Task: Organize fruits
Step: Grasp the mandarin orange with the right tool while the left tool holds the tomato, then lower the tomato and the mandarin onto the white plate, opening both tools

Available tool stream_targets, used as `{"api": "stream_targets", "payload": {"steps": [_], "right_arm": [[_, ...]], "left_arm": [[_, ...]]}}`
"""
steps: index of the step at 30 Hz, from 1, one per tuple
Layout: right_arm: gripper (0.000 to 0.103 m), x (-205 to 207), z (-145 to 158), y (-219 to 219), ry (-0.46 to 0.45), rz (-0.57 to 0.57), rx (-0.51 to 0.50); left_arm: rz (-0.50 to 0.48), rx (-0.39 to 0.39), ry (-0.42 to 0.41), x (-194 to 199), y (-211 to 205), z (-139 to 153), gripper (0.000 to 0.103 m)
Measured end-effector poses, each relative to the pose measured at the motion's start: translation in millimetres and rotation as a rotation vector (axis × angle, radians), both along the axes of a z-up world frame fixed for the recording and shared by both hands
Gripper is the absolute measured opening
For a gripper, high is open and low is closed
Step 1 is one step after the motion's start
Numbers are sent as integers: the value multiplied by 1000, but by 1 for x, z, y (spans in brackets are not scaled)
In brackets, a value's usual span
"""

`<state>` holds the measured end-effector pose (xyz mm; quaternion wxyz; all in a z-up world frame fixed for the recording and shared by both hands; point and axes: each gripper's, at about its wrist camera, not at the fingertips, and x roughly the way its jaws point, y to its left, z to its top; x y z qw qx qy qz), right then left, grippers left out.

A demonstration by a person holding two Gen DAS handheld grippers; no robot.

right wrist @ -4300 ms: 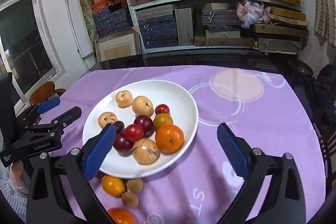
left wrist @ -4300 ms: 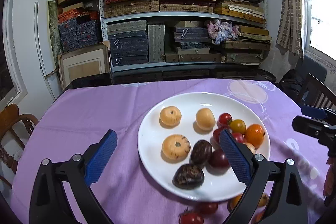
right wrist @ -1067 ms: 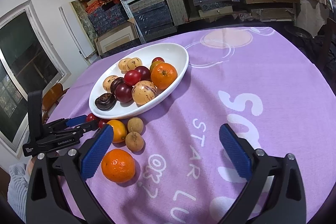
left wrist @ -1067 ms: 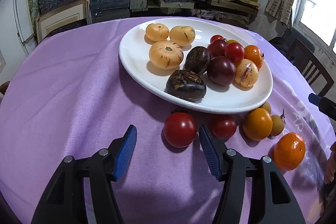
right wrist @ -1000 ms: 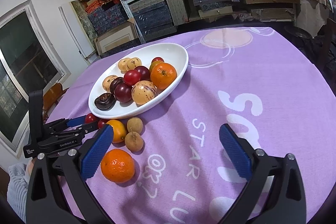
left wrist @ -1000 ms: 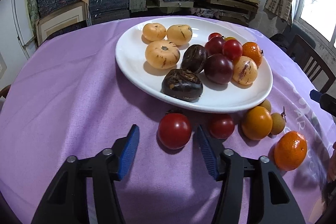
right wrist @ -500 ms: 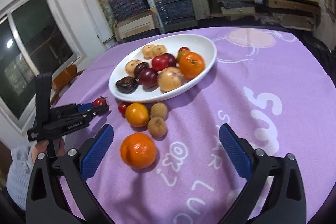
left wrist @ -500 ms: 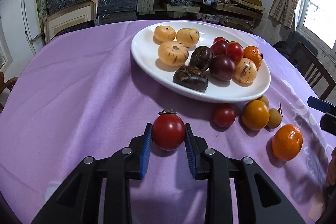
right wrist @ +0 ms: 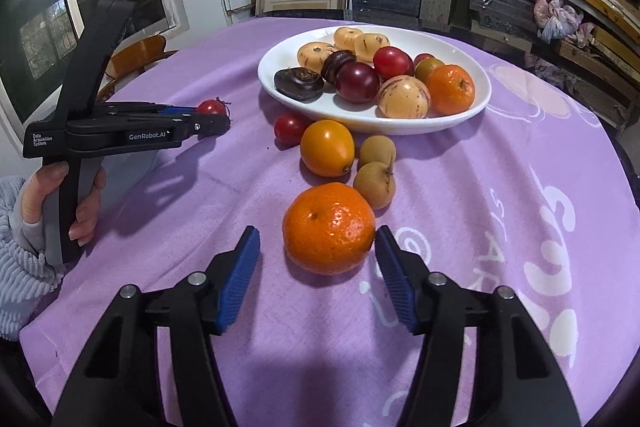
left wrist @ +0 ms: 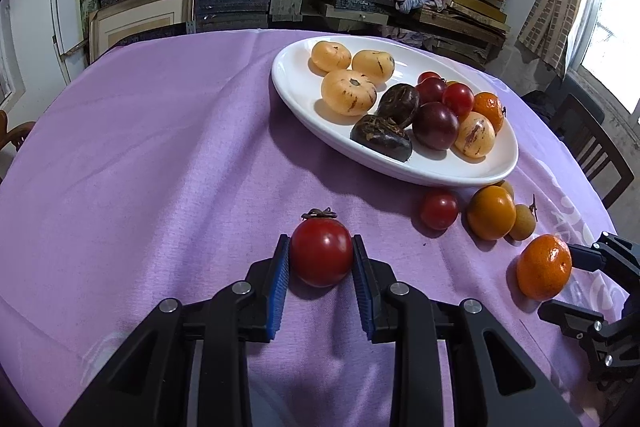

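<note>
While the left gripper (left wrist: 321, 269) squeezes the red tomato (left wrist: 321, 251) at 6 o'clock from the plate (left wrist: 472, 175), it could squish. The right gripper (right wrist: 317, 269) is closing around the orange (right wrist: 329, 228), not yet pinching, so it might roll.

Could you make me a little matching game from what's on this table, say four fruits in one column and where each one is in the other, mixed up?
Fruits:
1. red tomato
2. loose orange mandarin
3. dark wrinkled fruit
4. two small brown fruits

Places:
A. on the white plate, near its front edge
B. gripped between the left gripper fingers
C. on the purple tablecloth between the right gripper fingers, which are closing and not yet gripping it
D. on the cloth between the mandarin and the plate

Pairs: 1-B, 2-C, 3-A, 4-D
</note>
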<state>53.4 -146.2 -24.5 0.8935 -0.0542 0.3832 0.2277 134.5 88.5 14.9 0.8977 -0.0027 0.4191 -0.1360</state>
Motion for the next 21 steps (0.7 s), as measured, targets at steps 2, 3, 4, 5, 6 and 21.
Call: {"api": "stream_targets", "payload": {"steps": [2,3,4,5,6,21], "right_arm": [[48,3,-2,-2,10,-4,9],[48,5,-4,-2,11,-7,10],[48,7,-5,0,11,-9,0],[47,9,-6,1,15,-10,-8],[47,8,-6,1,9,-10,-6],[46,56,64,-32,-114,-134,123]], "left_arm": [[-3,-1,3,0,0,0,30],[-5,-2,4,0,-1,0,30],[-7,-2,5,1,-1,0,30],[-9,-1,5,1,-2,0,30],[-10,0,4,1,-2,0,30],[-75,18,-103,45,-49,57,30]]}}
